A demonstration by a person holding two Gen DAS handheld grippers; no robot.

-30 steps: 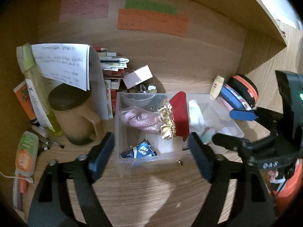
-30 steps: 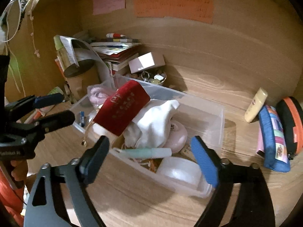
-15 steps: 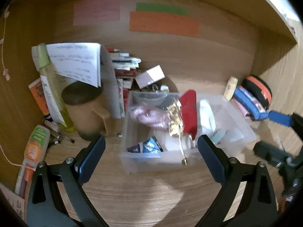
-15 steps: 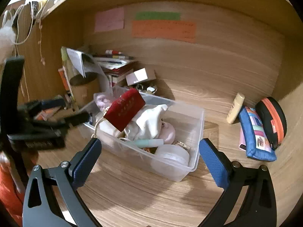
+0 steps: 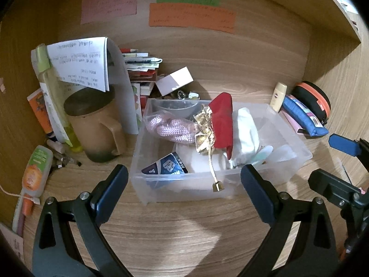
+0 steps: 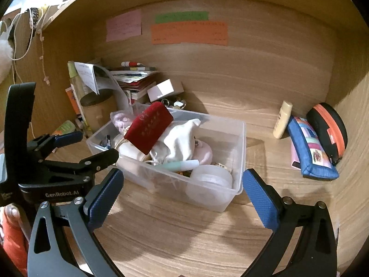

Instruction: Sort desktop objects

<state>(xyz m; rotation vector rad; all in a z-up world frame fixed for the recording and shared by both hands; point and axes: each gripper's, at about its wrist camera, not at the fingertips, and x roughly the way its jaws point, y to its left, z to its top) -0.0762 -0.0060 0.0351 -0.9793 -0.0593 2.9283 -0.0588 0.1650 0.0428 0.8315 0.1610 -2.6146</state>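
Both of your tools are spread wide and hold nothing. Your left tool hangs just short of the near wall of the clear box, which sits on the counter straight ahead of it. Your right tool faces the same box at its near right corner, so the box's long axis runs away from you to the left in that view. Inside, the red pouch leans on top of the white cloth, probably loose, nearer your left tool. Farther right, well apart from the box, the blue pencil case lies against the wall, closer to your right tool.
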